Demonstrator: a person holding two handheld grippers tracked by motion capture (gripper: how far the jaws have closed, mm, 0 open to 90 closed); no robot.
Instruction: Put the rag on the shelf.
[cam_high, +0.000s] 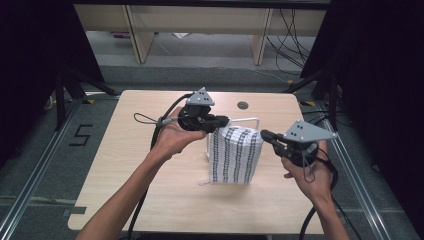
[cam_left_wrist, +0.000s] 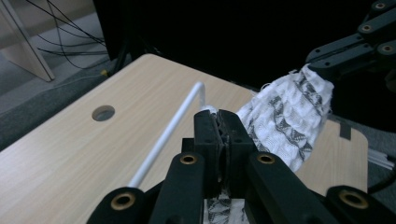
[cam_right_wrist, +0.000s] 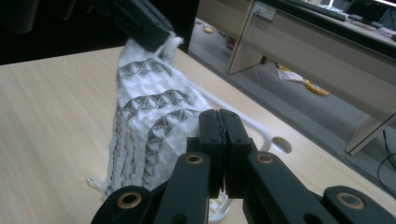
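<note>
Gripping patterned cloth (cam_high: 235, 155) corners, both hand-held grippers (cam_high: 223, 121) (cam_high: 265, 134), white rack (cam_high: 250, 120) behind

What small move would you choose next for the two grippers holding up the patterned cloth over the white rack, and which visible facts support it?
Probably lower both grippers together to drape the cloth over the white rack. The left gripper and right gripper are each shut on a top corner, the cloth hangs spread between them, and the rack's bar runs just behind it on the table.
</note>
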